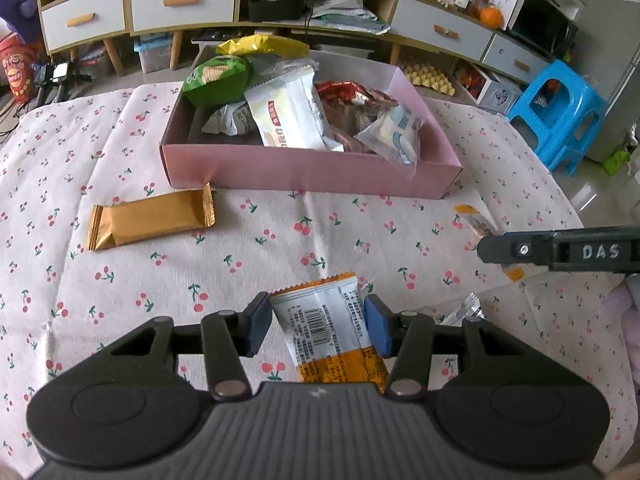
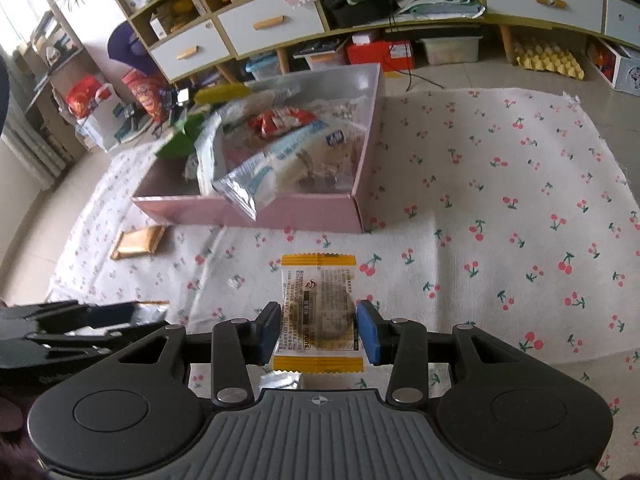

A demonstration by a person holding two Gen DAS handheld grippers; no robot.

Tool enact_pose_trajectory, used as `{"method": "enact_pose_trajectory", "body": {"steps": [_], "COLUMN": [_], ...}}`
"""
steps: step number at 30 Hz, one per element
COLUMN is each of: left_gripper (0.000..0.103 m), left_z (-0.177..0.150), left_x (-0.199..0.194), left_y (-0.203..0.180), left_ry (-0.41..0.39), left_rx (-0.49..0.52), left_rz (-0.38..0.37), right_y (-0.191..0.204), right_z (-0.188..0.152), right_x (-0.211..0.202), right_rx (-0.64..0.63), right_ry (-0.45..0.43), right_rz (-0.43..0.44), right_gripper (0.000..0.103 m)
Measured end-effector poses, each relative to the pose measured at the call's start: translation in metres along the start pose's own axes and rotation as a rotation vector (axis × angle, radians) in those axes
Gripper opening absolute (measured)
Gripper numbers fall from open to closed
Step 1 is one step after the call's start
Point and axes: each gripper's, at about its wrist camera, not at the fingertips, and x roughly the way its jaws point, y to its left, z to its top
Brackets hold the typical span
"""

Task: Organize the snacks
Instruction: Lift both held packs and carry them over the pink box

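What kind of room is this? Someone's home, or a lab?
Most likely a lived-in home. A low cabinet with drawers is packed with household clutter, oranges sit on it, a blue plastic stool stands nearby, and a cherry-print cloth covers the table.

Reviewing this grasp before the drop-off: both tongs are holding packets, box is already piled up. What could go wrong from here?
1. The pink box is heaped; a clear packet already overhangs its front wall and may get knocked out.
2. The left tongs hold their orange-and-white packet tilted; it might slip.
3. The right tongs pinch their cookie packet low down; it could swing.
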Motion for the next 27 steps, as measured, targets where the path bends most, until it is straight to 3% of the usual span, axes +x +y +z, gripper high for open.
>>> {"method": "enact_pose_trajectory", "body": {"steps": [11,27], "left_gripper": [0.047,0.047], "left_z": [0.006,0.017], "left_x": [0.001,0.006], "left_y": [-0.001,0.009], "left_ry": [-0.002,-0.011], "left_rx": [-0.012,-0.068], "left_rz": [-0.014,-0.008], "right_y": [0.017,0.04], "right_z": [0.032,0.084], "right_x": [-0.025,0.017], "right_rx": [0.045,0.122], "right_ry": [-0.1,-0.175], "right_rz": [-0.013,0.042], "right_gripper": [0.04,0.04]}}
